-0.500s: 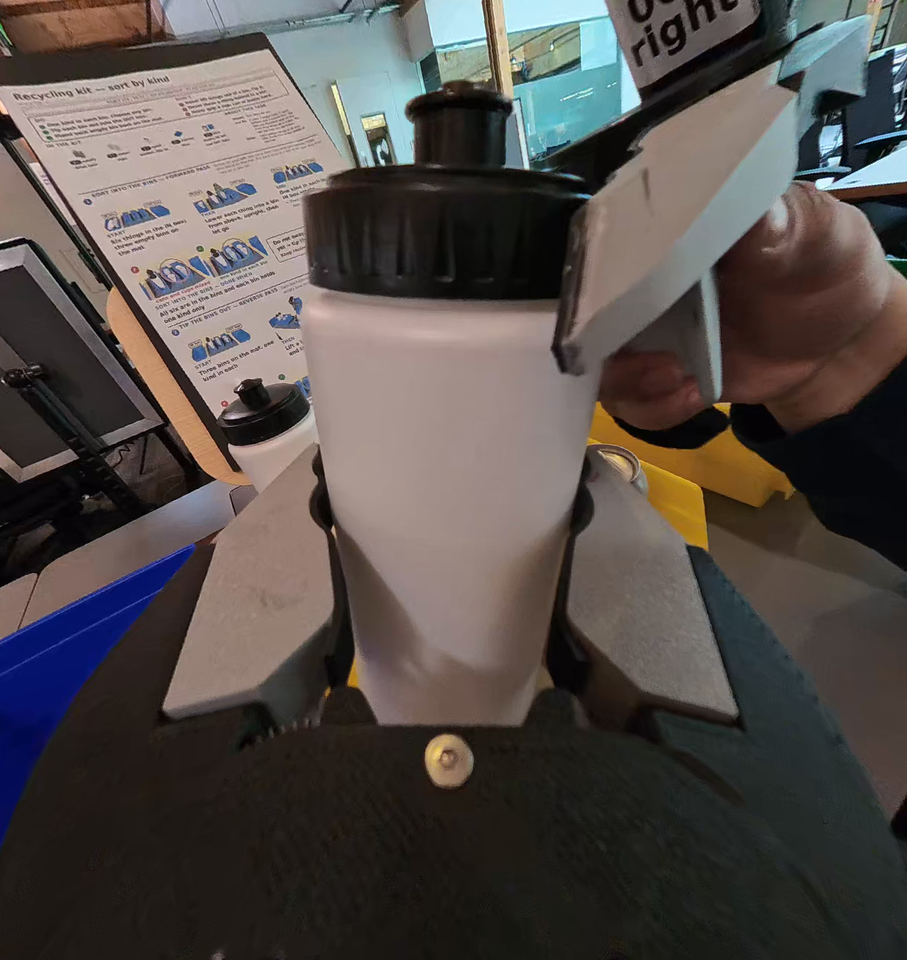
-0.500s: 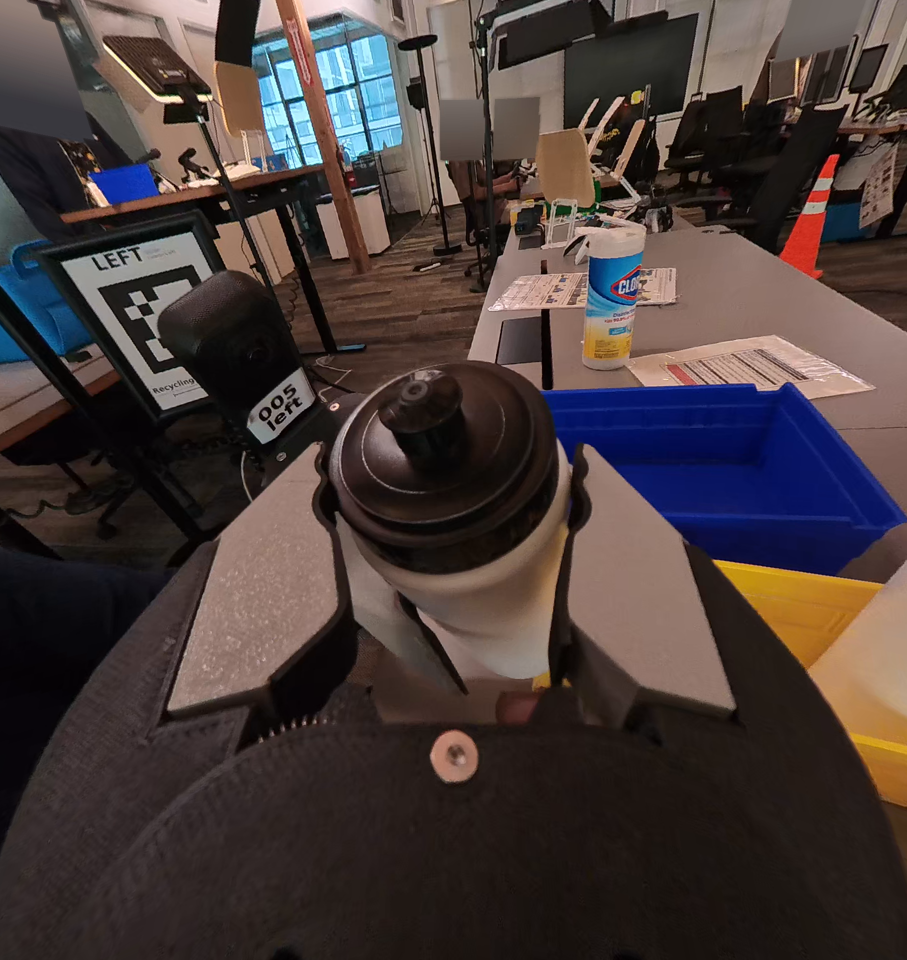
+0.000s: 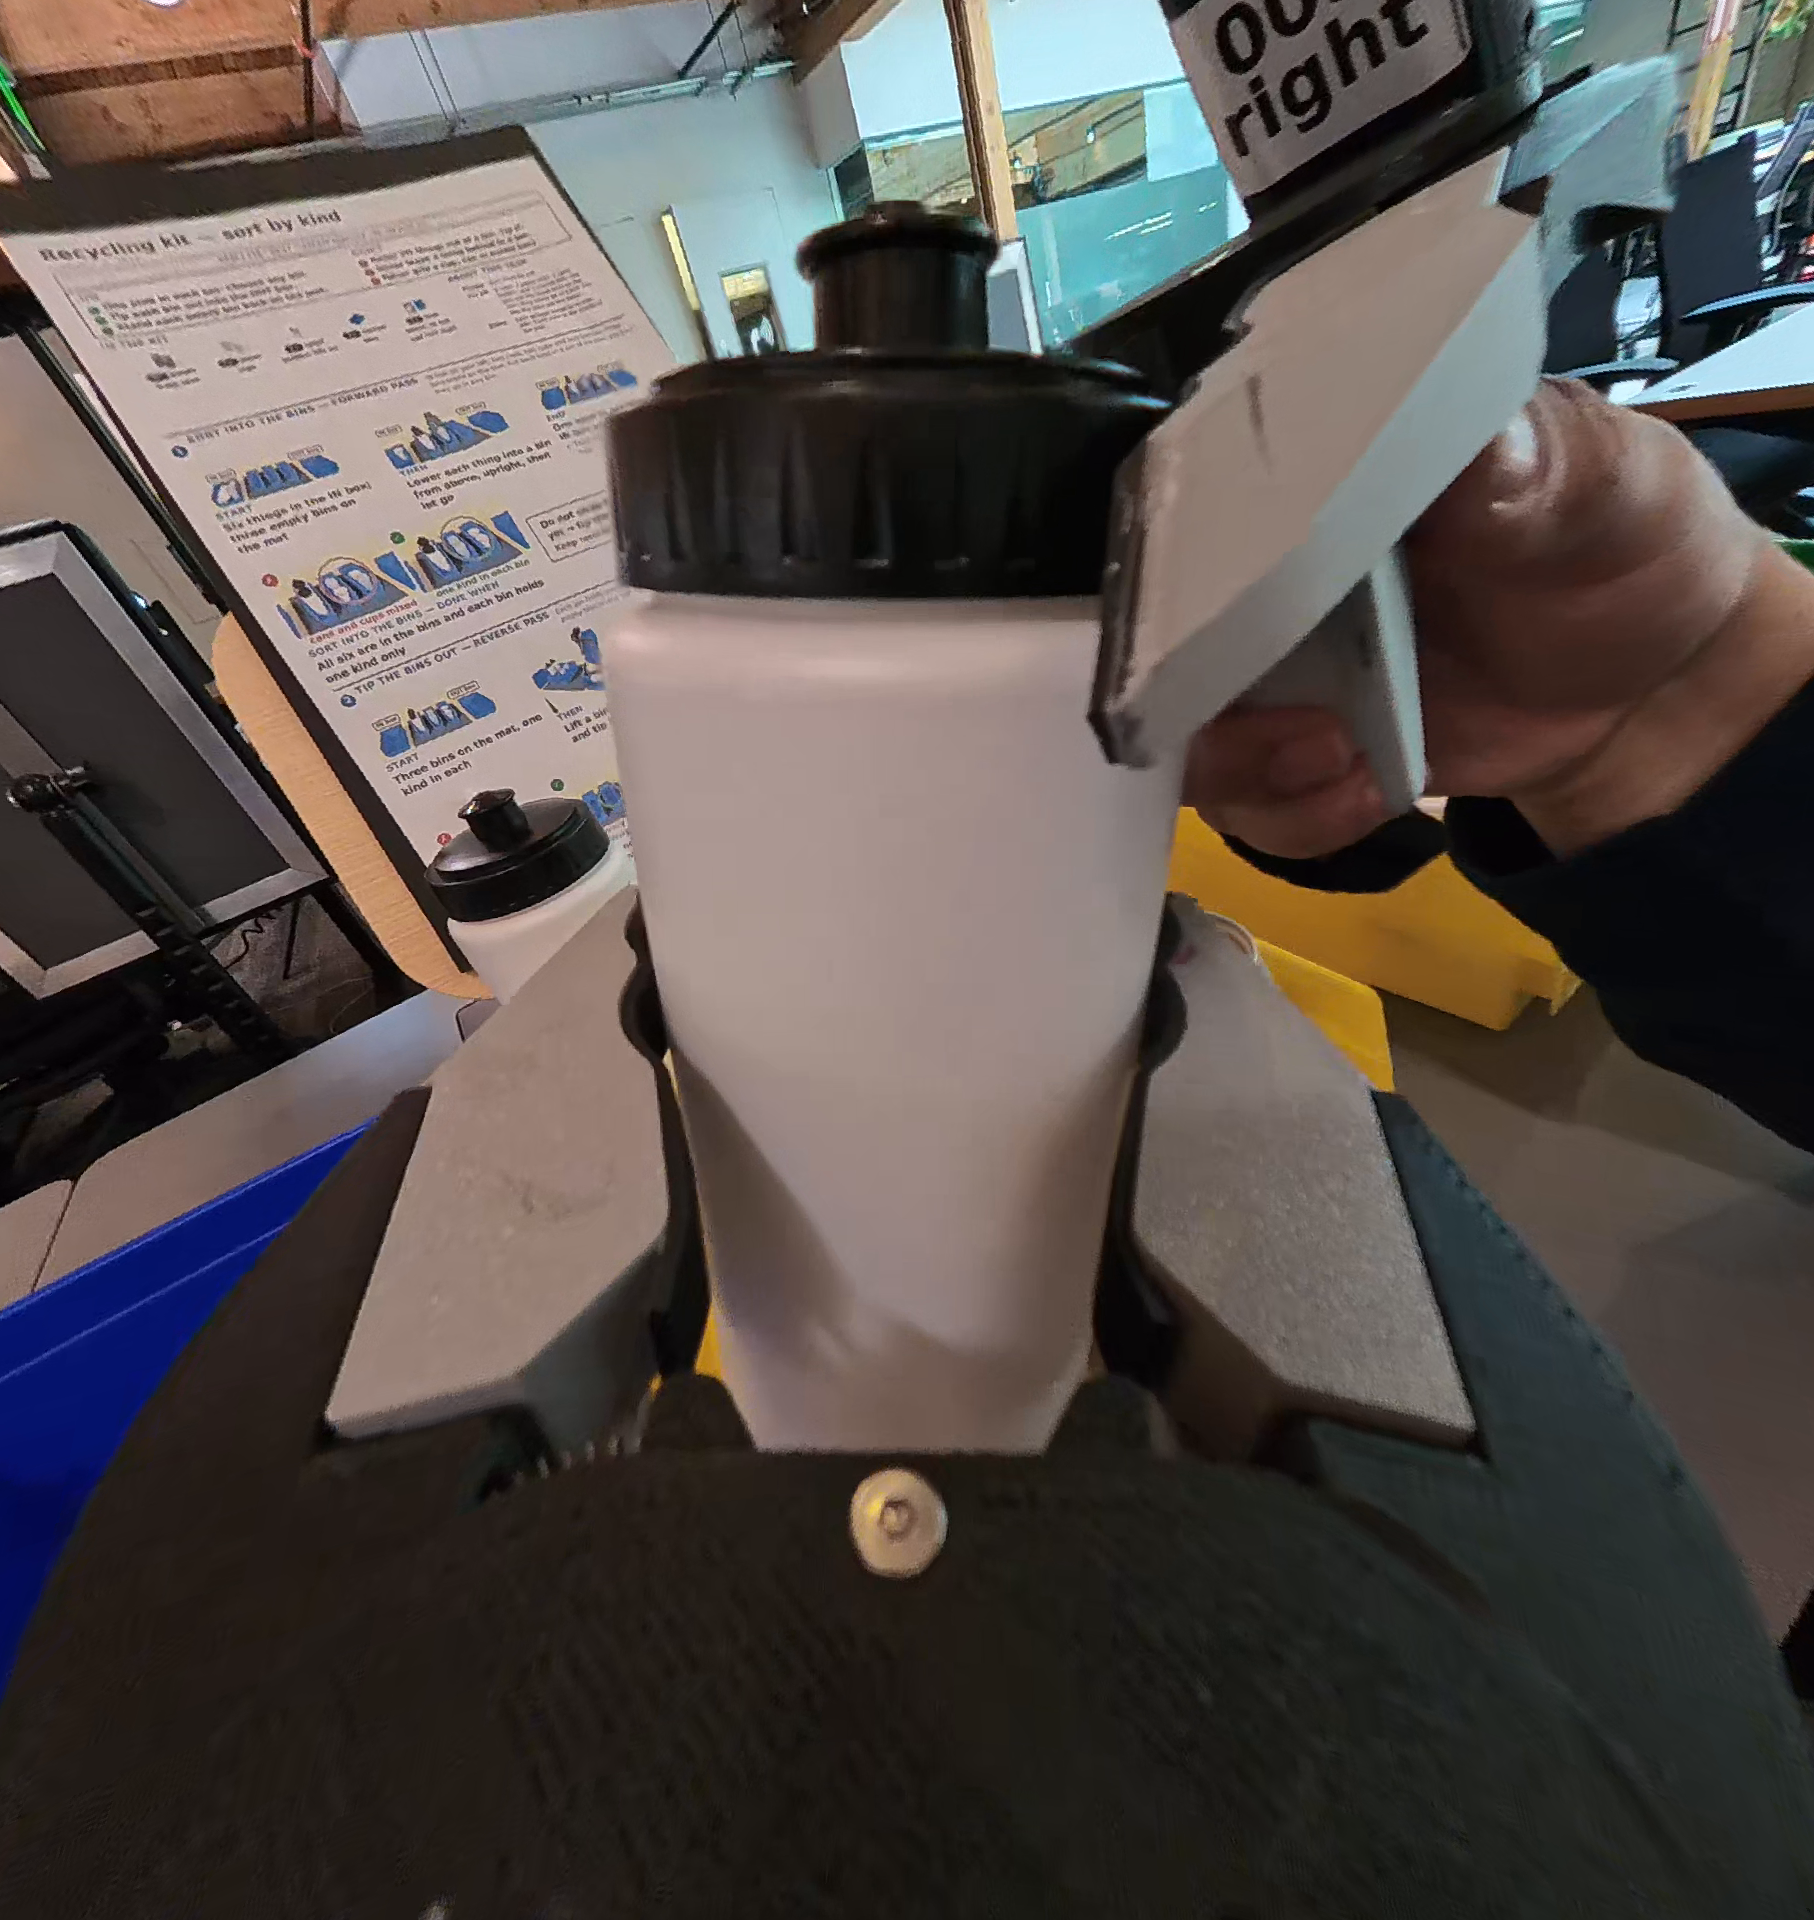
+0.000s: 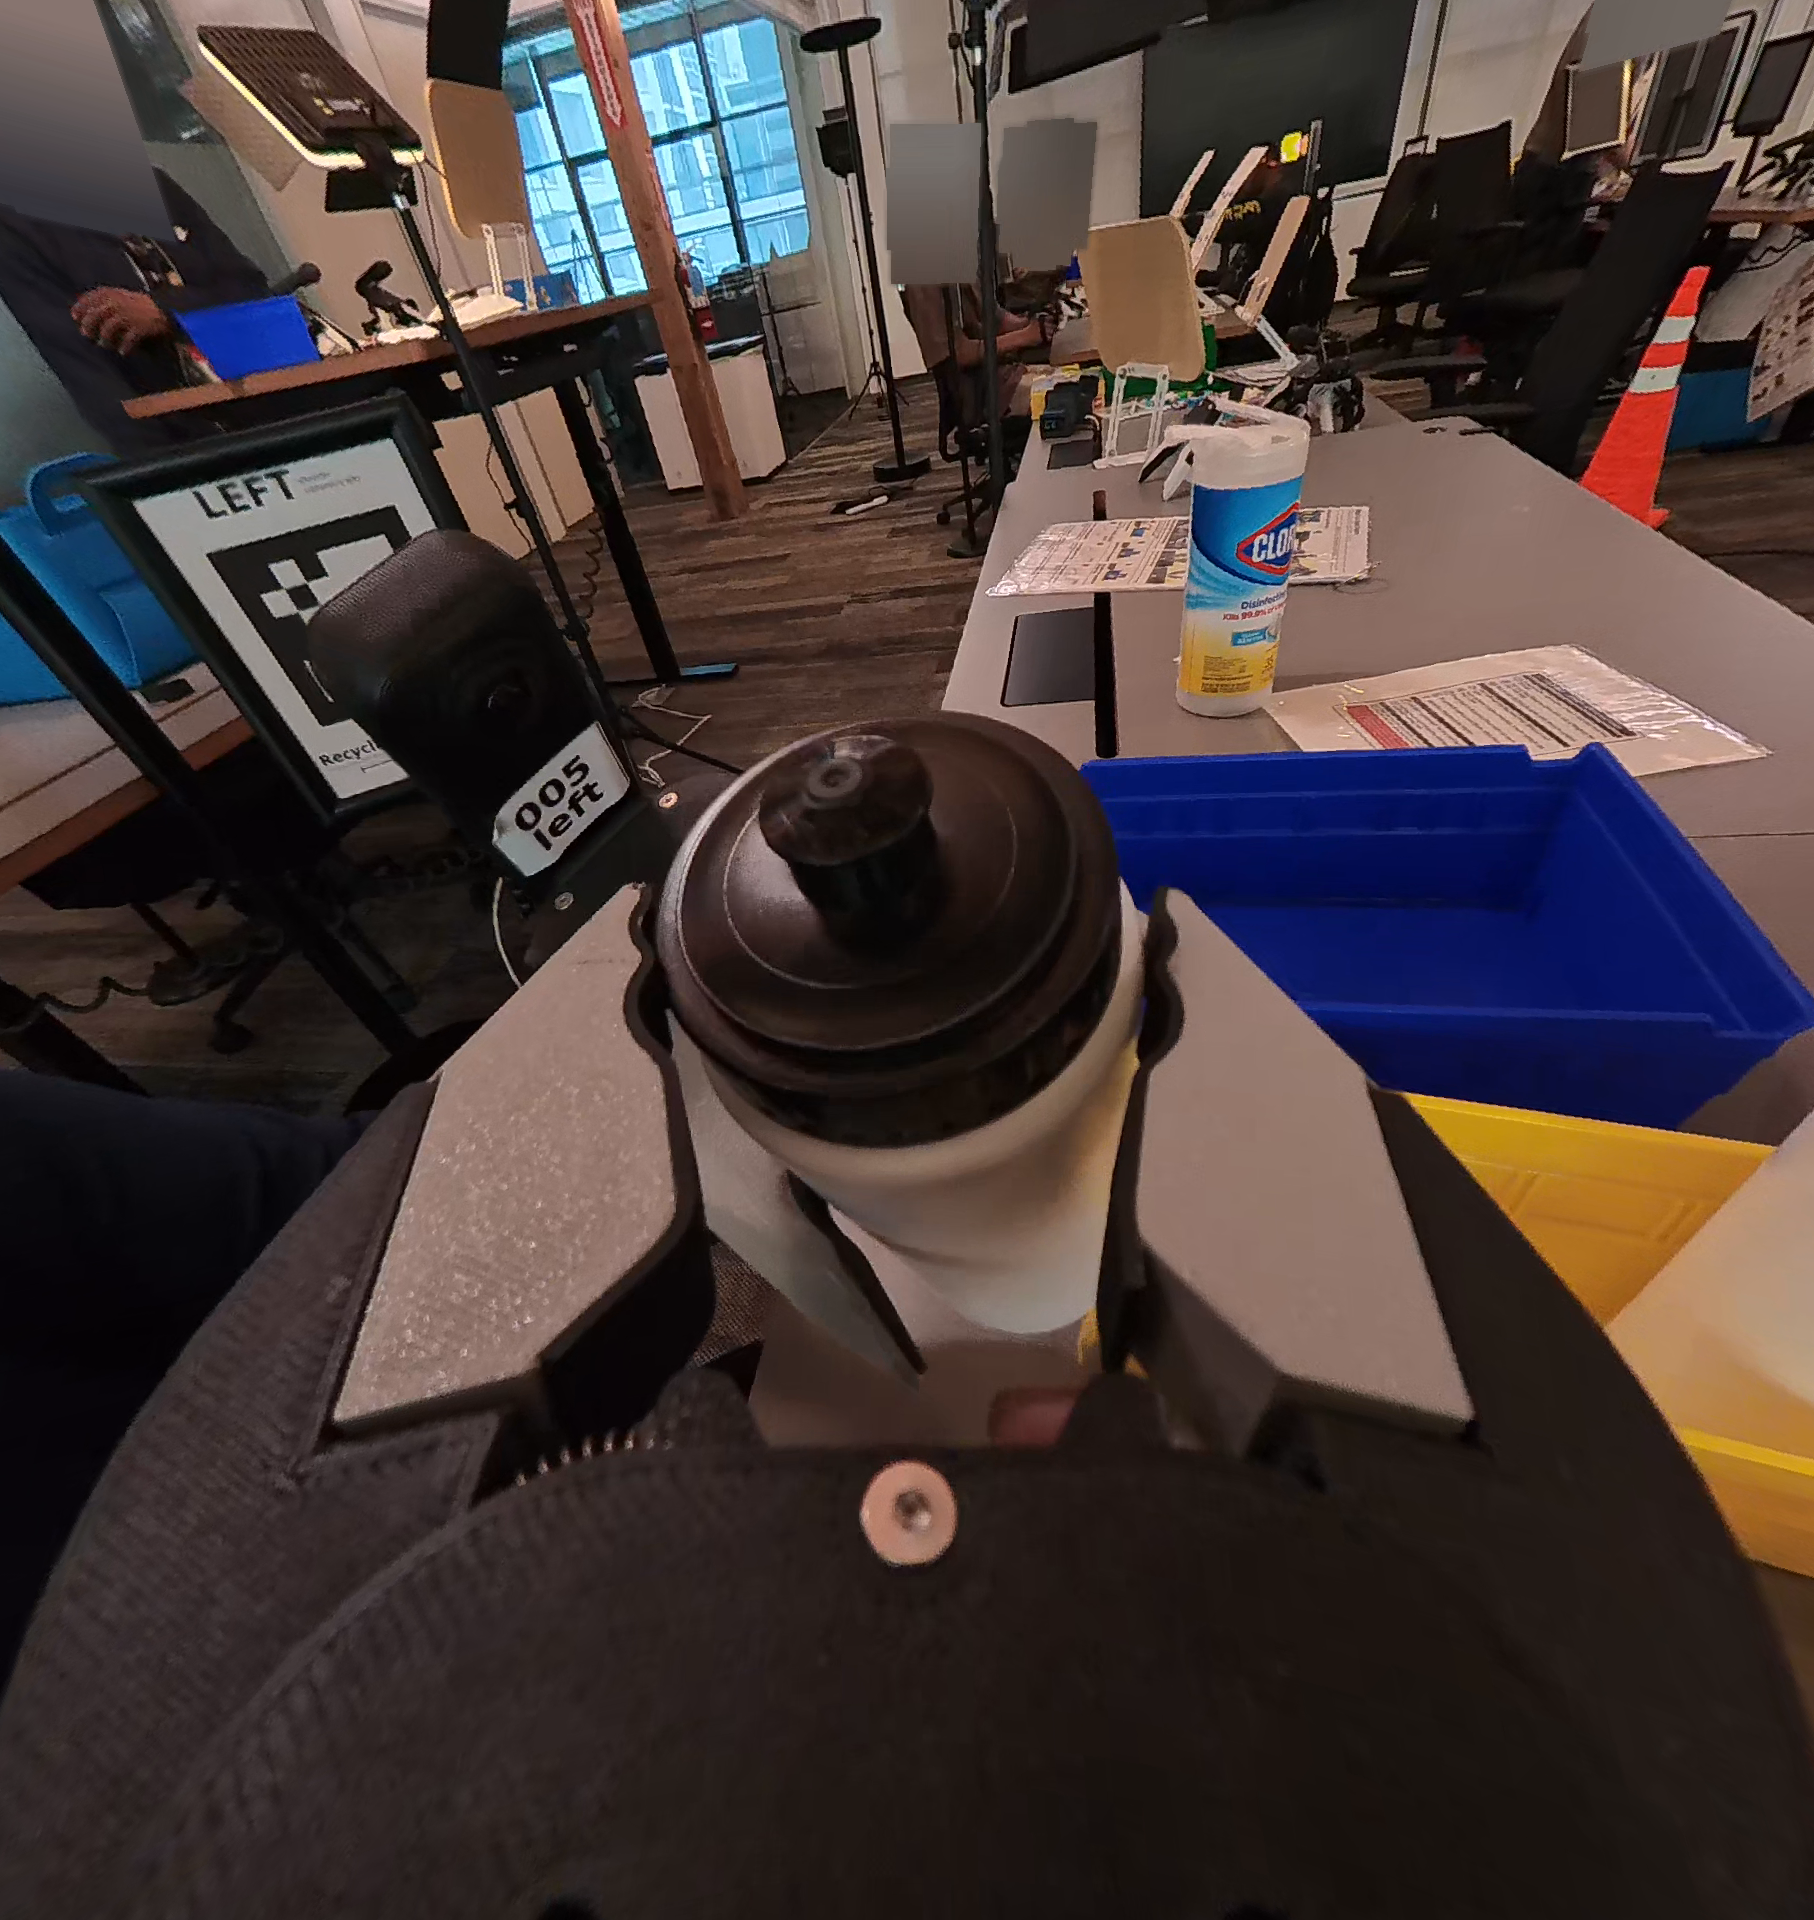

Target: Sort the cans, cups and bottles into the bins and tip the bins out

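Observation:
A white bottle with a black cap (image 3: 892,935) stands upright between the fingers of my left gripper (image 3: 903,987), which is shut on its lower body. My right gripper (image 4: 898,966) is shut on the same bottle (image 4: 913,1174) just under the cap, which points at that camera. One right finger (image 3: 1298,499) shows against the bottle's shoulder in the left wrist view. A second white bottle (image 3: 518,894) stands behind on the left. A blue bin (image 4: 1454,935) and a yellow bin (image 4: 1568,1216) sit on the grey table (image 4: 1505,582).
An instruction board (image 3: 363,499) stands behind the bottles. The blue bin's edge (image 3: 103,1403) is at the lower left and a yellow bin (image 3: 1402,945) at the right. A wipes canister (image 4: 1235,582) and papers (image 4: 1505,707) lie beyond the blue bin. A framed sign (image 4: 259,582) stands left.
Both grippers keep their hold on the bottle. The views have shifted only very slightly.

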`<state>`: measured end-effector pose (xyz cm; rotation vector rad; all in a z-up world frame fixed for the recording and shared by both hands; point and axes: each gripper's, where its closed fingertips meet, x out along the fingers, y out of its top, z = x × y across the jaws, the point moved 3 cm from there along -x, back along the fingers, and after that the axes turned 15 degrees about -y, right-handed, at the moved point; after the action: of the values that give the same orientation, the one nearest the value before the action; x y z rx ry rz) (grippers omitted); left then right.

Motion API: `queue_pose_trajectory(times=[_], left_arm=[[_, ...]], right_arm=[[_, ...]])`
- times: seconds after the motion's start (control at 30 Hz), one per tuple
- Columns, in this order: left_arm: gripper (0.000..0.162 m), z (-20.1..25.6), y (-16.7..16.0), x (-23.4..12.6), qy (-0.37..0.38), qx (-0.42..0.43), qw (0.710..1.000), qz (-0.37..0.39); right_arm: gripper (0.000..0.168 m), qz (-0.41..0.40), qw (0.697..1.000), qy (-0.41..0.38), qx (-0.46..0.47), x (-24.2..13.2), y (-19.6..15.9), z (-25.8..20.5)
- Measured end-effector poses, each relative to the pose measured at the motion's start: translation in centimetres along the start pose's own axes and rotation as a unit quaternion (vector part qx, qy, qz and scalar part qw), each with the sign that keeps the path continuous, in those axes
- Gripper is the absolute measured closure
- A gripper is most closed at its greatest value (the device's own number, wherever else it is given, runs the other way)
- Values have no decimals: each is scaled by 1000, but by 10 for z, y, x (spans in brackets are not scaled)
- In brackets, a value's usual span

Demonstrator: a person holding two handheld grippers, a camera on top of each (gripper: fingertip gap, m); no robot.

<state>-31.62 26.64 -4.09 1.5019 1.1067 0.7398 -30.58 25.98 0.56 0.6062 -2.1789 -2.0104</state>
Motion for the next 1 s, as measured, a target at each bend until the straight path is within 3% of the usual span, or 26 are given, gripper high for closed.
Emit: queue_pose_trajectory(times=[0.2, 0.27, 0.6, 0.9, 1.0], left_arm=[[69, 4, 4, -6, -7, 1, 1000, -6], [70, 6, 6, -7, -12, -4, 1000, -1], [71, 7, 10, -10, -18, -12, 1000, 15], [71, 6, 8, -11, -19, -8, 1000, 7], [71, 7, 8, -10, -14, -3, 1000, 2]], right_arm=[[83, 57, 998, -17, -28, -11, 18, -9], [91, 54, 997, -24, -43, -10, 17, -10], [91, 1, 998, -32, -58, 3, -1, -10], [91, 36, 998, -26, -47, -2, 10, -13], [100, 54, 998, -19, -39, -8, 16, -14]])
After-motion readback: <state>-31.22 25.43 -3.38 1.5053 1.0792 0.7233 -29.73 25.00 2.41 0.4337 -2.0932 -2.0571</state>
